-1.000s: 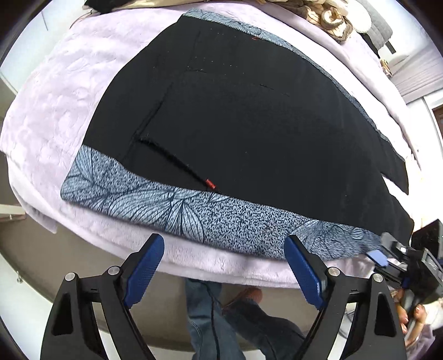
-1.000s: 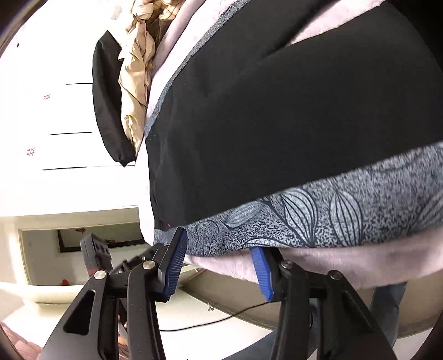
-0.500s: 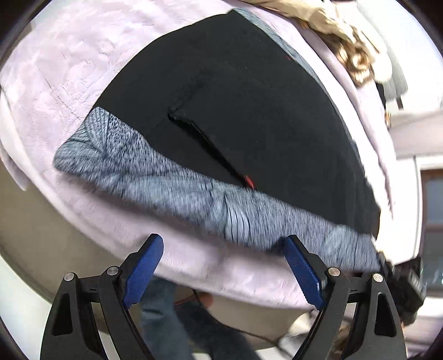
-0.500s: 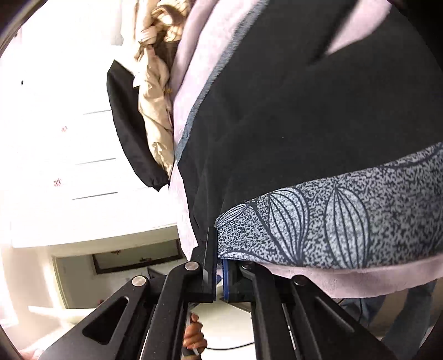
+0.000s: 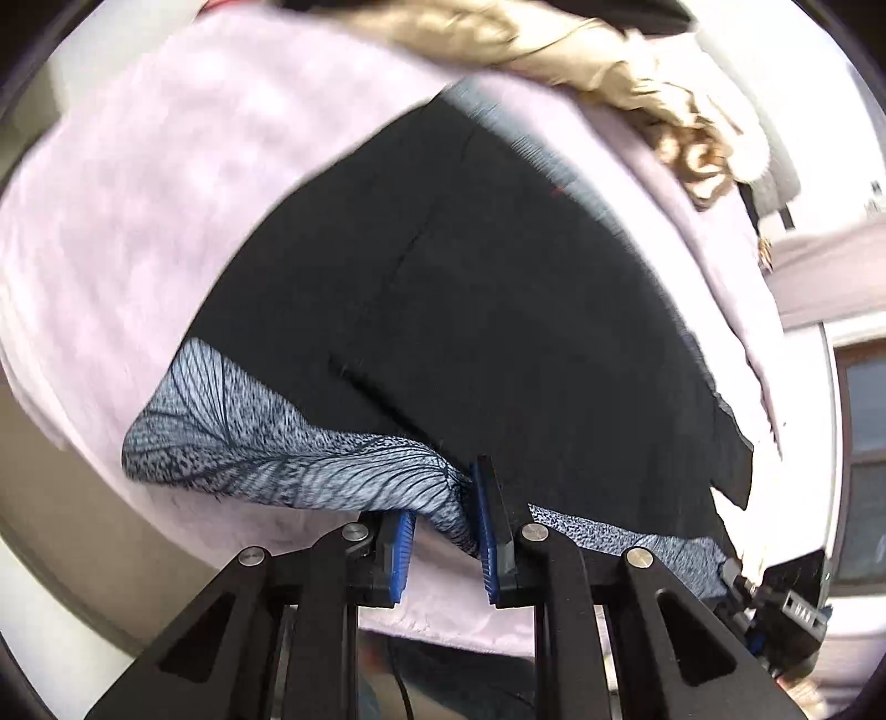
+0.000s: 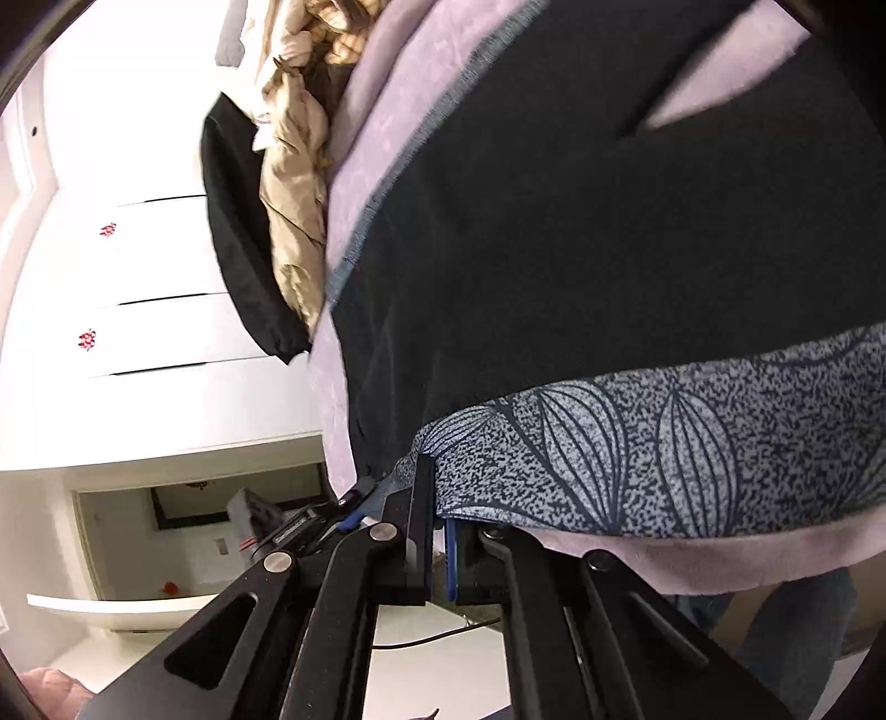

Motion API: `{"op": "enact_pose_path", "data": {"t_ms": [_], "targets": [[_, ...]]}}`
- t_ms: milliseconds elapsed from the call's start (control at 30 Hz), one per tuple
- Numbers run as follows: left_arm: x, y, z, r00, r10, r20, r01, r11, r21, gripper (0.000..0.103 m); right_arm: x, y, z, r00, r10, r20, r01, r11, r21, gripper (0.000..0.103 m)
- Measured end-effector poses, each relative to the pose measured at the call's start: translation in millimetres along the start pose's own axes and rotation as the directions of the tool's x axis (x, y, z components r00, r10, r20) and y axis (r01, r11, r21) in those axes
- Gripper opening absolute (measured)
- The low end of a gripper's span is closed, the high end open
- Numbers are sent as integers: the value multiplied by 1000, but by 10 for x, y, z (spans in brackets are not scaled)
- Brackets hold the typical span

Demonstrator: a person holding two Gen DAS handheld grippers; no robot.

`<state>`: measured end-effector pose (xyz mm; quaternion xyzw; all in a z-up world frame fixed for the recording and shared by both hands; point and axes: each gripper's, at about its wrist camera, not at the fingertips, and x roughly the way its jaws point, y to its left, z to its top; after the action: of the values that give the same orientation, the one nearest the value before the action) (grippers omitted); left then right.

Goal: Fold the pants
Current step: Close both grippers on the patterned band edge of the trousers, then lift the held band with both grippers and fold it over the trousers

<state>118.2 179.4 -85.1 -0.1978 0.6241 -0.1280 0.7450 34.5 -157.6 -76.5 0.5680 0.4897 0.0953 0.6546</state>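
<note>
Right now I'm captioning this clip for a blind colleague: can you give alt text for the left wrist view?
The left gripper has its blue-padded fingers pinching a bunched fold of the grey leaf-print waistband of black pants. The pants lie spread on a pale lilac plush blanket, with a tan puffy jacket heaped at its far edge.

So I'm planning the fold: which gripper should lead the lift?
Probably right. The right gripper is shut on the waistband corner; the left gripper bunches it mid-band, jaws not fully closed.
</note>
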Motion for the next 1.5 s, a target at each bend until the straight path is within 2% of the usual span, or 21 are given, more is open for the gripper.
{"op": "enact_pose_path", "data": {"t_ms": [100,300,467,500,533,567,600,633,767,833,867,900,933,967,1067,1100,1200,1267,1400,1467,1500], "targets": [[-65,-319,268,999,15,45,-19,996,82,21,-43,220,241,1000,-9,-2,9,997,-75,3],[1,-792,920,984,26,177,-58,983,177,22,102,593,1175,997,-49,-53,38,980,-193,3],[473,-1145,1553,961,100,257,-159,963,218,23,530,640,2031,984,-134,-119,98,959,-267,3],[584,-1176,1635,958,120,262,-181,958,221,30,634,608,2178,980,-158,-122,119,954,-276,3],[704,-1199,1723,952,144,271,-207,953,223,45,717,576,2276,977,-177,-123,136,949,-284,3],[843,-1209,1811,940,186,285,-252,942,219,54,822,513,2386,972,-198,-126,155,946,-286,4],[958,-1217,1886,927,231,296,-298,933,204,69,934,430,2482,967,-215,-133,172,945,-278,6],[1052,-1185,1937,916,271,296,-334,924,188,72,1034,380,2545,964,-230,-133,188,944,-270,7],[1124,-987,2013,902,345,259,-387,913,133,72,1293,122,2671,952,-275,-139,241,945,-220,8],[993,-980,1951,895,351,274,-402,902,158,72,1246,166,2668,958,-259,-124,229,949,-215,12],[926,-1012,1899,890,358,283,-416,891,183,72,1171,222,2644,961,-257,-106,227,946,-234,26],[865,-1073,1816,883,370,288,-438,871,223,72,1066,304,2618,963,-257,-80,228,938,-262,54],[836,-1132,1725,881,375,288,-448,856,257,72,939,379,2592,967,-251,-55,226,932,-282,67],[825,-1185,1628,885,368,284,-445,847,289,72,832,454,2554,971,-236,-31,217,930,-296,73],[931,-1560,1180,921,318,225,-387,813,435,72,371,500,2371,973,-229,30,227,922,-314,73],[974,-1682,1011,935,295,196,-353,806,474,72,213,461,2289,964,-259,59,265,911,-317,73],[1221,-2114,485,969,229,96,-241,777,582,72,-307,243,1935,910,-386,151,414,859,-300,73],[1404,-2442,138,979,199,38,-176,743,645,72,-688,-57,1655,885,-436,166,465,851,-244,73],[1687,-2992,-404,988,145,-59,-58,691,721,72,-1369,-638,1017,853,-495,165,515,849,-115,73],[1840,-3211,-593,985,145,-97,-27,675,737,72,-1559,-895,733,850,-504,153,516,855,-51,73],[1903,-3285,-644,983,146,-109,-18,672,740,72,-1734,-1095,611,862,-490,133,494,869,-3,73]]}}
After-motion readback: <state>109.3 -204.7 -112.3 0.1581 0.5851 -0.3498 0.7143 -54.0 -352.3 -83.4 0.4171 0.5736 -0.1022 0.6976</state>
